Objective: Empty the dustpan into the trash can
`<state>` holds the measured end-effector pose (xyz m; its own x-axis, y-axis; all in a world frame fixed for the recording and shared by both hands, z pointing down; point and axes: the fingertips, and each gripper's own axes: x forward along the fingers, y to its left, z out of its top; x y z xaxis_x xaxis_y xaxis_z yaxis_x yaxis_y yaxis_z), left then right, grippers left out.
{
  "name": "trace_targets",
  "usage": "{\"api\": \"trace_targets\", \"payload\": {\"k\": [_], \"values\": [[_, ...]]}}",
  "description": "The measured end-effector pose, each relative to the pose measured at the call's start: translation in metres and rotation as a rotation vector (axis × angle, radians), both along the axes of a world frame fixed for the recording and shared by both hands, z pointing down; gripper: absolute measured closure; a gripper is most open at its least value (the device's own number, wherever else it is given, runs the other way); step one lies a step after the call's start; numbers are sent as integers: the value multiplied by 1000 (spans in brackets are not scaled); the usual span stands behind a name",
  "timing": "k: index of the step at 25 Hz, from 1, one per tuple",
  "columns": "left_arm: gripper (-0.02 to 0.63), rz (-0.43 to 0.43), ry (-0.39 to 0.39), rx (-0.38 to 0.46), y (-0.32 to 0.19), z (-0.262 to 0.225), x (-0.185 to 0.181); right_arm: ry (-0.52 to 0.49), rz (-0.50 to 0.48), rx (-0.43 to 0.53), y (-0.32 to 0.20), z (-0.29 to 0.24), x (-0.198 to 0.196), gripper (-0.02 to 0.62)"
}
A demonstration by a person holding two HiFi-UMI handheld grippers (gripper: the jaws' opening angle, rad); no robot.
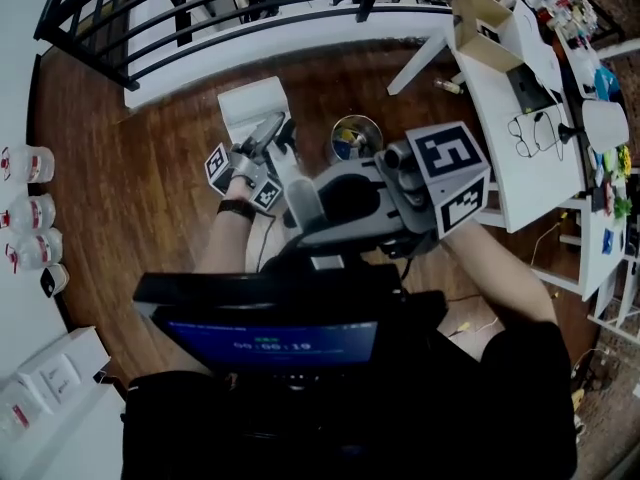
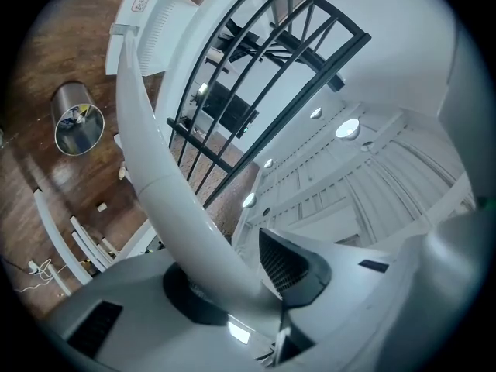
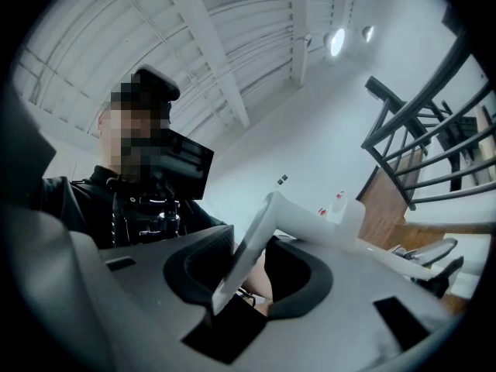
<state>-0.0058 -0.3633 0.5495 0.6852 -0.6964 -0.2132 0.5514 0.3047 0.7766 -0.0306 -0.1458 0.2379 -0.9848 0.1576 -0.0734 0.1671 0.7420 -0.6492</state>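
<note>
The white long-handled plastic dustpan (image 1: 252,106) is beside the round metal trash can (image 1: 355,136), not over it. The left hand-held gripper (image 2: 232,285) clamps its handle, and the right hand-held gripper (image 3: 236,273) pinches what looks like the handle's flat end. Tipping now would likely spill debris onto the wooden floor (image 1: 150,198). The head view hides both grips. The right gripper view shows neither pan nor can.

Loads of bare wood floor (image 1: 120,178) across the left-middle of the head view, easy to pass through there. The trash can (image 1: 355,136) mid-frame is boxed in though: dustpan (image 1: 252,106) just left, white table (image 1: 525,183) and its slanted leg (image 1: 420,56) right (tight gap). Black railing (image 1: 110,38) walls off the top, bottles (image 1: 28,213) line the left edge.
</note>
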Motion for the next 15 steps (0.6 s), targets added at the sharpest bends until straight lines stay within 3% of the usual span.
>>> {"api": "trace_targets", "payload": {"k": [10,15], "values": [[476,23,77,29,19,7,8,18,12,-16,5,4,-5,463],[460,-8,91,71,33,-2,5,14,7,-12,19,0,0,463]]}}
